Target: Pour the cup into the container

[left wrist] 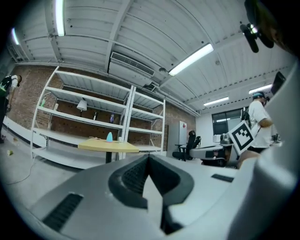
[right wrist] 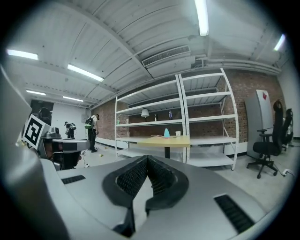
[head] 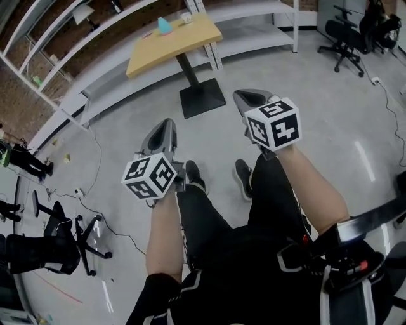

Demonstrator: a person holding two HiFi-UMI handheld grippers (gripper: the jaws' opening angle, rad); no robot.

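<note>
Head view, table [head: 172, 48], white cup [head: 186, 18], blue container [head: 164, 25], contents unclear

Head camera looks steeply down over left gripper [head: 166, 124] and right gripper [head: 251, 96]; both gripper cameras face level beyond their jaws, sharing the distant yellow table [head: 177, 44] [left wrist: 105, 146] [right wrist: 154, 140].

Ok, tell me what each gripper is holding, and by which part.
Nothing is held. The left gripper and the right gripper are both shut with nothing between their jaws, well short of the yellow table.
</note>
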